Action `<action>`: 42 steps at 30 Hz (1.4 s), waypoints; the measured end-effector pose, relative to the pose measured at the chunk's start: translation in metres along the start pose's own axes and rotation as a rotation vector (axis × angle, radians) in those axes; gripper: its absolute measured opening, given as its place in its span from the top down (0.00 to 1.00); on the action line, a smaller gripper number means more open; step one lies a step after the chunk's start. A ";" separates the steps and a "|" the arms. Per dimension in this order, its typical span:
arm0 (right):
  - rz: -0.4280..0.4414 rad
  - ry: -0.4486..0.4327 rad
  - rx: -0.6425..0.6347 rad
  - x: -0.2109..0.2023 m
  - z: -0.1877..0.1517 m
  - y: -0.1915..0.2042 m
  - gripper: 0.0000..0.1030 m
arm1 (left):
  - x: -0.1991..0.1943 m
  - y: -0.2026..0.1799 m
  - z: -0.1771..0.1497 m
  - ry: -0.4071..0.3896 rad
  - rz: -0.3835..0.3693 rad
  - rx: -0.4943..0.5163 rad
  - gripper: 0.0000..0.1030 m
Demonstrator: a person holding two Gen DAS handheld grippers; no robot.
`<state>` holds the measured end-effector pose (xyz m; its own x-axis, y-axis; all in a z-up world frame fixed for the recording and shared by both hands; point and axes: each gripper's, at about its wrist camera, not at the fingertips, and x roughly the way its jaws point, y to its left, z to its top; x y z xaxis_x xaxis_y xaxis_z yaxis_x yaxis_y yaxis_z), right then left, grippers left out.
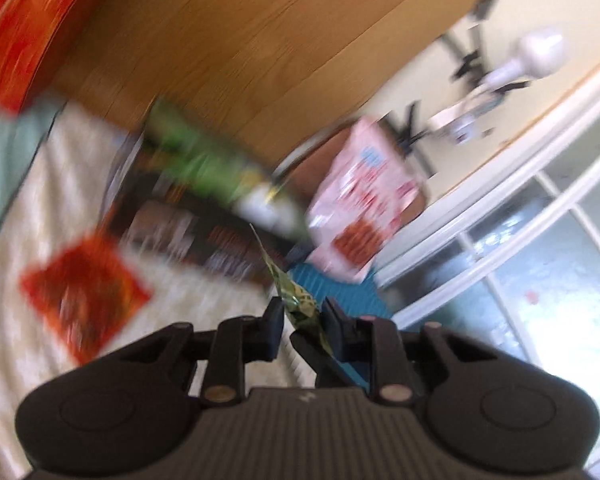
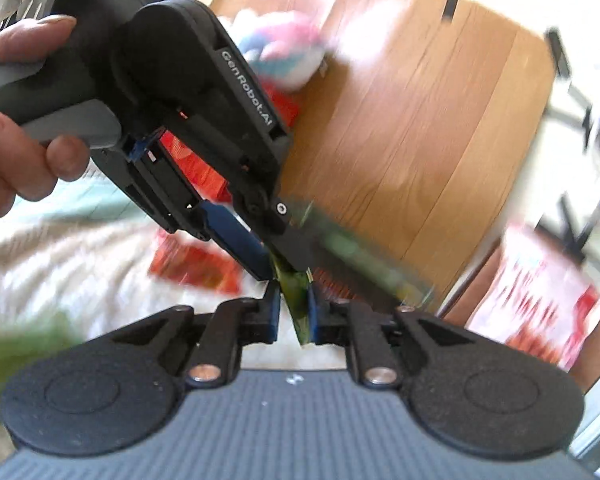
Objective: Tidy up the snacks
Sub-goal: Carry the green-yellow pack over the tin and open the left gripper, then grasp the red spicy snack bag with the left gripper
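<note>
A small green snack packet [image 1: 298, 300] stands edge-on between the fingers of my left gripper [image 1: 304, 312], which is shut on it. In the right wrist view the same green packet [image 2: 298, 304] is also pinched by my right gripper [image 2: 294, 312], shut on its lower part. My left gripper [image 2: 278, 266] reaches in from the upper left, held by a person's hand [image 2: 16, 160], and clamps the packet's top just above my right fingers. The packet hangs in the air over the white quilt [image 1: 28, 200]. Everything behind it is smeared by motion blur.
On the quilt lie a red packet [image 1: 84, 296], dark packs [image 1: 188, 224], a longer green pack [image 1: 204, 160] and a pink-and-white bag [image 1: 360, 196]. A big red bag [image 1: 24, 28] sits at top left. A wooden panel [image 1: 260, 40] stands behind, with a glass door [image 1: 540, 280] on the right.
</note>
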<state>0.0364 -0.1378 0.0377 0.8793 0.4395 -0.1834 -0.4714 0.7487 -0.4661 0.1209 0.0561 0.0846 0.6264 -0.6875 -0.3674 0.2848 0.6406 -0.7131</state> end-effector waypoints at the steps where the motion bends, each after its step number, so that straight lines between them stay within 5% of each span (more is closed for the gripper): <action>1: -0.029 -0.032 -0.029 0.002 0.006 -0.001 0.84 | -0.004 -0.007 0.008 -0.025 -0.008 0.025 0.79; 6: -0.124 -0.097 -0.161 0.040 0.021 -0.012 0.84 | 0.007 -0.017 0.048 -0.089 0.003 0.109 0.80; 12: -0.098 0.047 -0.117 0.099 0.003 -0.035 0.83 | 0.069 0.010 0.065 -0.015 0.077 0.106 0.79; 16: -0.057 0.093 -0.014 0.092 -0.001 -0.041 0.65 | 0.081 0.022 0.064 -0.010 0.118 0.098 0.76; 21: 0.174 0.047 0.239 0.060 0.008 -0.056 0.57 | 0.021 0.033 0.059 -0.103 0.135 0.098 0.69; 24: 0.407 0.129 0.415 0.062 0.006 -0.055 0.59 | -0.017 0.051 0.042 -0.120 0.211 0.029 0.68; 26: 0.476 0.221 0.535 0.077 -0.001 -0.056 0.59 | -0.034 0.064 0.023 -0.107 0.252 -0.035 0.67; 33: 0.514 0.379 0.813 0.125 -0.023 -0.055 0.58 | -0.045 0.101 -0.027 -0.053 0.255 -0.240 0.53; 42: 0.617 0.418 0.857 0.121 -0.031 -0.041 0.60 | -0.039 0.121 -0.024 -0.105 0.264 -0.289 0.69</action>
<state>0.1644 -0.1307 0.0076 0.3589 0.7712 -0.5258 -0.5812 0.6254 0.5206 0.1138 0.1524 -0.0020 0.7256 -0.4638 -0.5082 -0.1022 0.6579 -0.7462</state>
